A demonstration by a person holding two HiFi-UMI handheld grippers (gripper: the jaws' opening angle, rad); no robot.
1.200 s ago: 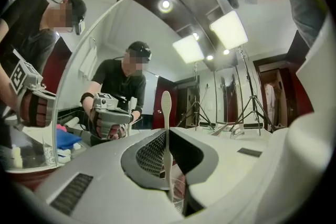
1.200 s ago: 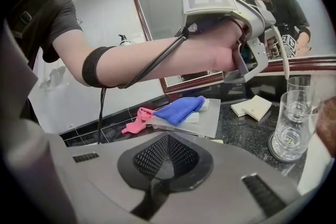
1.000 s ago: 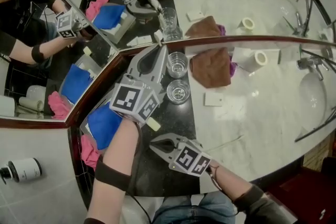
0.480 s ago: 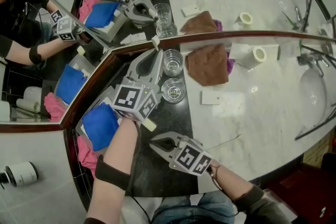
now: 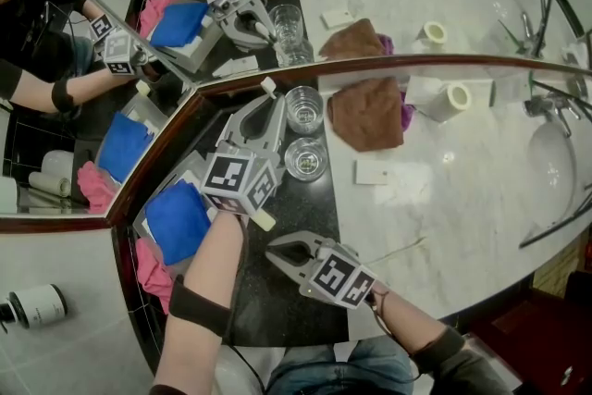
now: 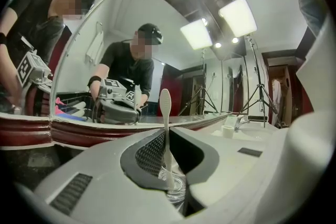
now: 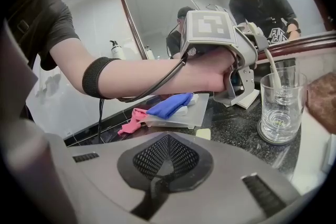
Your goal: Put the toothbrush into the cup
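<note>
Left gripper [image 5: 275, 104] is out over the dark strip of the counter [image 5: 282, 305], tip up by the mirror edge. My pads pinch the toothbrush [image 6: 165, 113] on its handle. Jaws are narrow and have just eased open a hair, with the brush between them. The brush stands near upright, its rounded end above the jaws and its lower end down at the mouth of the cup [image 5: 304, 109] nearest the mirror. Can't tell if it's past the rim. Second glass [image 5: 306, 159] sits just in front of that cup, on my side. Right gripper [image 5: 271, 251] is near the front edge of the dark strip, jaws fully together, nothing in them. Brown cloth [image 5: 368, 114] is on the marble just right of the cup. Tray [image 7: 202, 108] at the left edge carries a blue cloth [image 7: 170, 104], with a pink cloth [image 7: 134, 118] beside it.
</note>
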